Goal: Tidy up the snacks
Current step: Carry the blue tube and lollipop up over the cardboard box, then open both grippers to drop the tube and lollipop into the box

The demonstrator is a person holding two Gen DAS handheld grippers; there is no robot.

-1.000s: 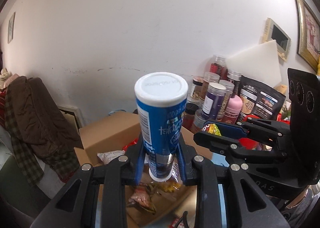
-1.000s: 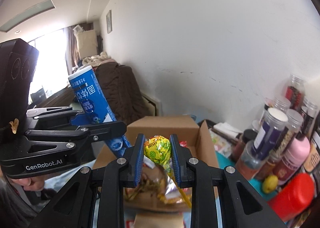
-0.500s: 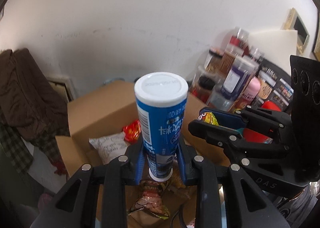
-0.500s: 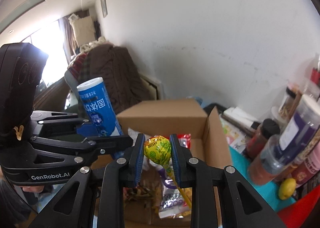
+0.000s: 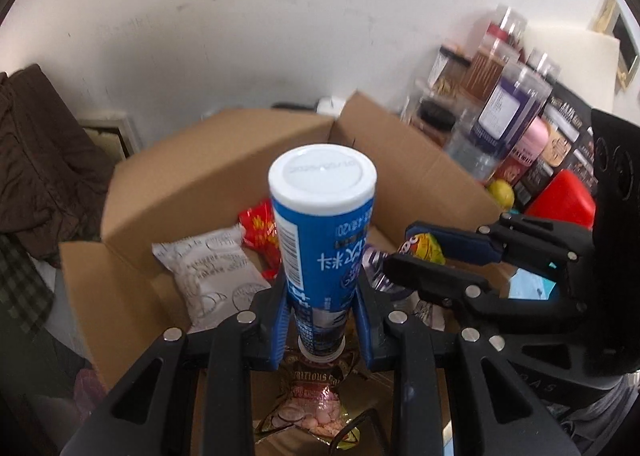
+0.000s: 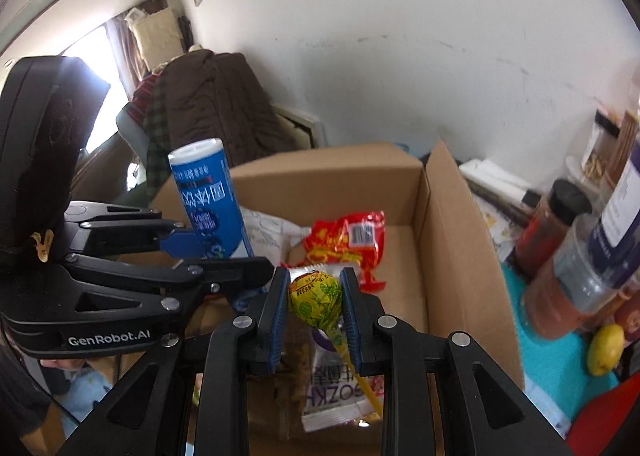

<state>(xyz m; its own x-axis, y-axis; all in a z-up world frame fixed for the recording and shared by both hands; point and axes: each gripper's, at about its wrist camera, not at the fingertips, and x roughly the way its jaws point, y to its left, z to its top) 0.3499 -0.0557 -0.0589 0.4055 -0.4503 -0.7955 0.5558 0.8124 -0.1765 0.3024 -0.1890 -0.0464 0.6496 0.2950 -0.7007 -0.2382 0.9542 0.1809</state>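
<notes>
Hovering over the box (image 6: 436,223), already part-filled with packets, left gripper (image 5: 322,322) clamps the tube (image 5: 322,232), right gripper (image 6: 314,320) pinches the lollipop (image 6: 316,296), both unplaced.

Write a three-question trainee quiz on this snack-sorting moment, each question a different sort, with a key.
1. True or false: the left hand-held gripper is shut on the blue tube.
2. Multiple choice: the right hand-held gripper holds A) a lemon, B) a lollipop, C) a red packet.
3. Fill in: both hand-held grippers hang above an open cardboard ____.

Key: 1 true; 2 B; 3 box.
</notes>
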